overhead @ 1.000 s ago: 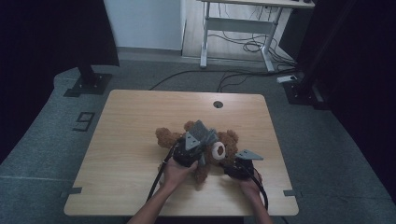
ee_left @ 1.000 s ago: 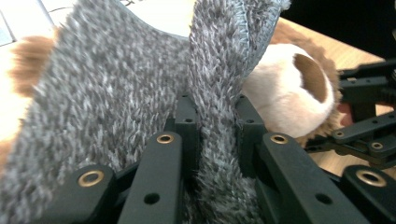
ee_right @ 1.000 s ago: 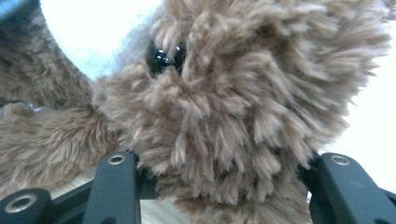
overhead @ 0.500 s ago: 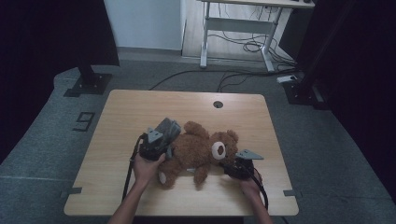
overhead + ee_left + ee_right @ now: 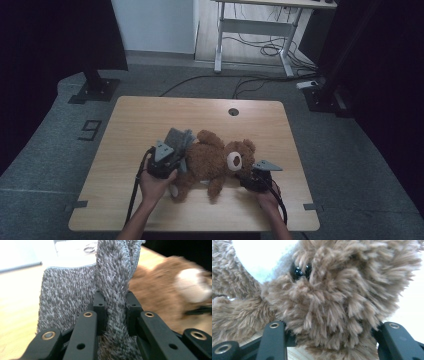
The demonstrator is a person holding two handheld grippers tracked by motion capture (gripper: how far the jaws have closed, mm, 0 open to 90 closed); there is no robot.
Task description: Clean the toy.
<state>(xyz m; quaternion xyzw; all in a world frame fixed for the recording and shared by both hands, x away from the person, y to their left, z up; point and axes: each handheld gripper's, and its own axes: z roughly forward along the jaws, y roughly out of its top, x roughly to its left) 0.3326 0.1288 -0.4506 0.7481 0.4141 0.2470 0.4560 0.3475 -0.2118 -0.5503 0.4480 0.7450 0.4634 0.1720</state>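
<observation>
Both forearms come in from the near edge of the table. The left hand [image 5: 152, 184] grips its left gripper [image 5: 170, 150] from behind, jaws drawn in close and clamped on grey cloth [image 5: 116, 290]. The right hand [image 5: 267, 196] holds the right gripper [image 5: 244, 176] low and level, its jaws pinched on the teddy bear's [image 5: 342, 302] head.

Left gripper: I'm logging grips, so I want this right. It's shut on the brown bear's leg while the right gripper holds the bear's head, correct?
Not quite. The left gripper is shut on the grey cloth, not the bear's leg, as the left gripper view shows. The right gripper does hold the head.
</observation>
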